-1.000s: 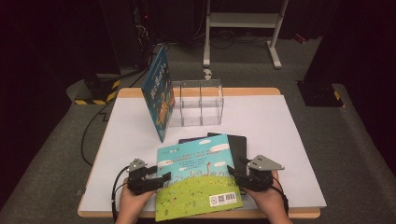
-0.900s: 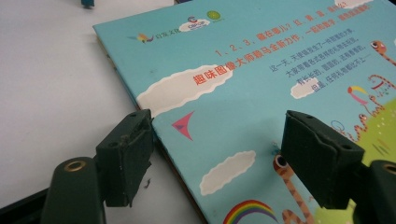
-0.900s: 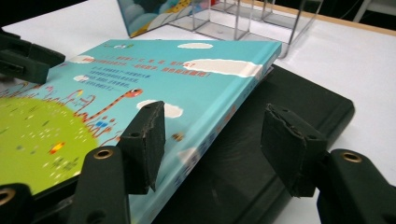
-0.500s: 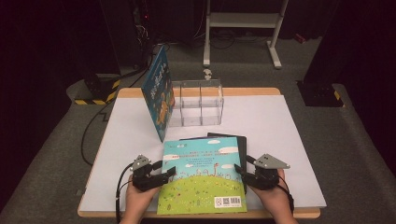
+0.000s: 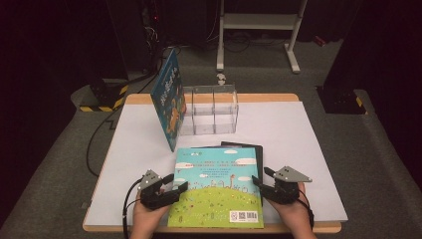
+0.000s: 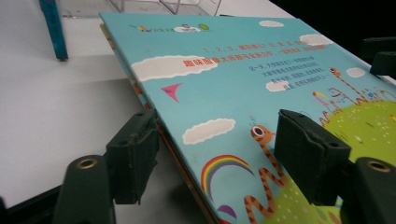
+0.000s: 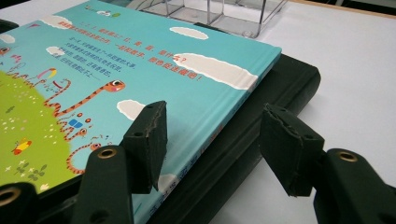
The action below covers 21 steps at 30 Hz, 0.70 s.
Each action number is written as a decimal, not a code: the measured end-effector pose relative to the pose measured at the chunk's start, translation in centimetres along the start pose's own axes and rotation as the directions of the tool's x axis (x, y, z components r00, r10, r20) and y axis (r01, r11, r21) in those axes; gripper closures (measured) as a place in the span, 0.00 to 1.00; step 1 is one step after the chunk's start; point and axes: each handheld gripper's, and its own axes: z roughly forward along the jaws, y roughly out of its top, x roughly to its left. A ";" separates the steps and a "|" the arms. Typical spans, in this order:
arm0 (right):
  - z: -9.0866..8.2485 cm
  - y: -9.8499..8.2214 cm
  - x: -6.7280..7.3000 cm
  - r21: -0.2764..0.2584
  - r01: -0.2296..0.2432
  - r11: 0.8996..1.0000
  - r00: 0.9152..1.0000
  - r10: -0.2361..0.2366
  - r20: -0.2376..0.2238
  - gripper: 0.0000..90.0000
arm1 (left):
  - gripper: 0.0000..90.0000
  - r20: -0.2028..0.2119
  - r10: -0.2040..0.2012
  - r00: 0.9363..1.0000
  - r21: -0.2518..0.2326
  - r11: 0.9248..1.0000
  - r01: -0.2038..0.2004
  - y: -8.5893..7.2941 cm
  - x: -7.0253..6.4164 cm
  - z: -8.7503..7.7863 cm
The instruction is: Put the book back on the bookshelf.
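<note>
The picture book (image 5: 218, 186) lies flat on a black pad (image 5: 250, 149) at the desk's (image 5: 308, 149) near edge, its left edge between the spread jaws of the left hand-held gripper (image 5: 180, 188) and its right edge between those of the right hand-held gripper (image 5: 257, 183), neither pressing it.

picture book (image 5: 216, 186) on dark book (image 5: 249, 148), organiser (image 5: 211, 109) behind
</note>
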 end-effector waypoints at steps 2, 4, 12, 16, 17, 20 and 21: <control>0.0 0.0 0.0 -0.001 -0.009 1.000 1.000 0.009 -0.005 0.47 | 0.29 -0.004 -0.010 1.000 -0.002 1.000 0.010 -0.1 -0.1 0.1; 0.0 -0.1 -0.1 -0.002 -0.018 1.000 1.000 0.018 -0.008 0.47 | 0.29 -0.009 -0.002 1.000 -0.009 1.000 0.002 -0.2 -0.1 0.1; -0.1 -0.2 -0.2 -0.003 -0.018 1.000 1.000 0.018 -0.002 0.47 | 0.33 -0.006 0.005 1.000 0.002 1.000 -0.005 -0.1 -0.3 0.0; -0.2 -0.2 -0.6 -0.004 -0.027 1.000 1.000 0.027 0.010 0.47 | 0.33 0.016 0.014 1.000 0.017 1.000 -0.014 -0.3 -0.8 0.4; -0.3 -0.2 -0.9 -0.004 -0.027 1.000 0.999 0.027 0.017 0.47 | 0.33 0.022 0.017 1.000 0.022 1.000 -0.018 -0.3 -1.0 0.5; -0.4 -0.3 -1.5 -0.006 -0.037 0.999 0.999 0.037 0.033 0.47 | 0.34 0.034 0.020 0.999 0.027 0.999 -0.021 -0.5 -1.6 1.3; -0.5 -0.3 -1.7 -0.004 -0.042 0.999 0.998 0.042 0.038 0.47 | 0.34 0.040 0.029 0.999 0.034 0.999 -0.031 -0.5 -1.7 1.6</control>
